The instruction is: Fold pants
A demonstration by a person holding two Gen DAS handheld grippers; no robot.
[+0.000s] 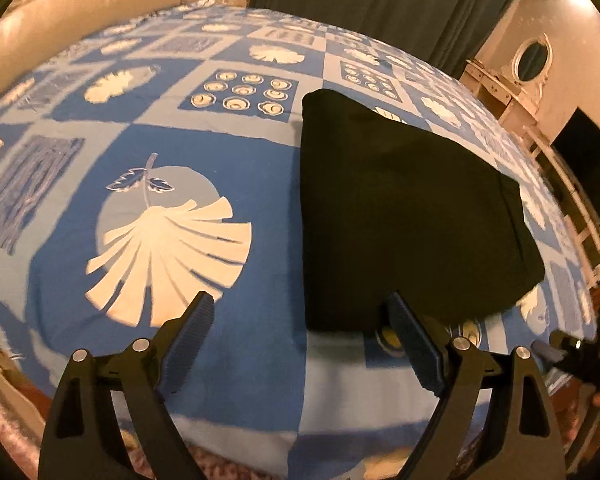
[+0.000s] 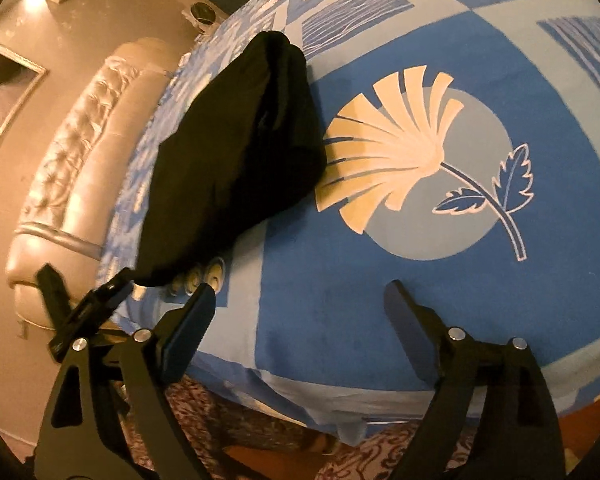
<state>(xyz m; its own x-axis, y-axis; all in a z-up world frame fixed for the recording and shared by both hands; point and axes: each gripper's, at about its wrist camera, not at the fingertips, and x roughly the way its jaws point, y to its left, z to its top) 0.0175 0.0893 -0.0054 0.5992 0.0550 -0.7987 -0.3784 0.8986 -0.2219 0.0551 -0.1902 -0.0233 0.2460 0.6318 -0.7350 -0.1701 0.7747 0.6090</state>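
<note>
Two grippers, both spread wide and empty: left gripper [image 1: 302,312] lower centre, folded black pants [image 1: 400,216] at centre right on the patterned bedspread [image 1: 140,140]; right gripper [image 2: 300,300] alongside. A trailing finger could snag and unfold the bundle.

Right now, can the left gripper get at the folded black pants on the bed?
Probably yes. The left gripper is open and empty, the folded black pants lie just ahead on the blue patterned bedspread, and nothing sits between them.
</note>
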